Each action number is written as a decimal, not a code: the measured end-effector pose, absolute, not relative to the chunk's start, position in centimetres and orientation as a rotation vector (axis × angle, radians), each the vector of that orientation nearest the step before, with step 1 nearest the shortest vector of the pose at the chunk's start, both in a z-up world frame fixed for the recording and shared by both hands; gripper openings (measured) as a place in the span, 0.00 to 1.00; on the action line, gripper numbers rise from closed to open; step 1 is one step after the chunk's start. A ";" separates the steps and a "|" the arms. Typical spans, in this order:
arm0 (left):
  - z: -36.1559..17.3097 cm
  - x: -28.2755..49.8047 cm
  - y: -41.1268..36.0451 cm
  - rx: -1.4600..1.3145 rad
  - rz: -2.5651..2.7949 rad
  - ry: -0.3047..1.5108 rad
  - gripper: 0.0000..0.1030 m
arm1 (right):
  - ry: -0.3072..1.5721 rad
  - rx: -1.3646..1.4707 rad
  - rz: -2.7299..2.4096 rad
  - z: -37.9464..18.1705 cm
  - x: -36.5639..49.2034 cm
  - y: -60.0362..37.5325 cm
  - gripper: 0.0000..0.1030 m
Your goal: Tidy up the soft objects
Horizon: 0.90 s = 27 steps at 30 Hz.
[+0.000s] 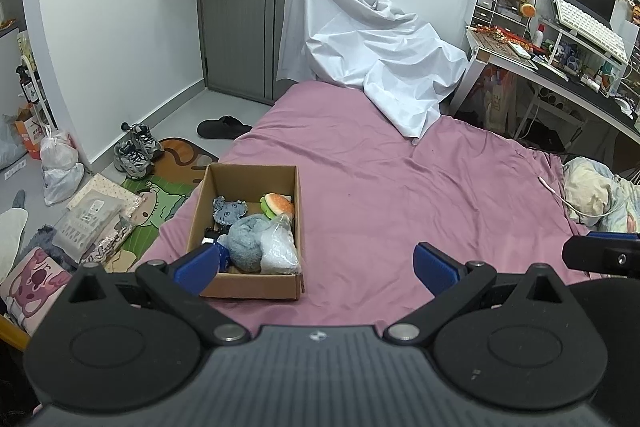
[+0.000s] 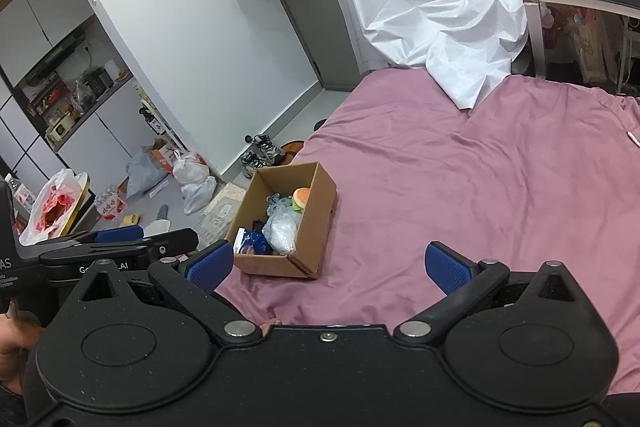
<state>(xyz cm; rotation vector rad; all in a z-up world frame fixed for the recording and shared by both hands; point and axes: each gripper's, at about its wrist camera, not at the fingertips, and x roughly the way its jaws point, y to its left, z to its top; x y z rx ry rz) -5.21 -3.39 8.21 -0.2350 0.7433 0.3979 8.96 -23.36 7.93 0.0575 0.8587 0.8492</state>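
A cardboard box (image 1: 208, 195) sits on the pink bed sheet (image 1: 380, 195) near the bed's left edge. Inside lie a burger plush (image 1: 278, 205), a grey-blue fuzzy toy (image 1: 246, 243), a denim-blue soft piece (image 1: 228, 211) and a clear plastic bag (image 1: 280, 247). My left gripper (image 1: 318, 267) is open above the sheet, its left finger over the box's near corner. The right wrist view shows the same box (image 2: 320, 199) with the burger plush (image 2: 301, 198) and plastic bag (image 2: 282, 227). My right gripper (image 2: 334, 265) is open and empty, just right of the box's near side.
A crumpled white sheet (image 1: 368, 43) covers something at the bed's far end. A cluttered desk (image 1: 560, 67) stands at the right. Sneakers (image 1: 134, 149), bags (image 1: 60, 167), a mat and storage items fill the floor on the left. A bundled quilt (image 1: 592, 191) lies at the bed's right edge.
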 end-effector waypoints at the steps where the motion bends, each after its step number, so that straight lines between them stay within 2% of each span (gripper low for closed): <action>1: 8.2 -5.2 -3.4 -0.236 0.398 0.744 1.00 | 0.851 0.056 0.846 7.9 8.9 -23.3 1.00; 27: 8.0 -4.6 -3.7 -0.222 0.400 0.765 1.00 | 0.851 0.088 0.844 7.2 9.2 -24.0 1.00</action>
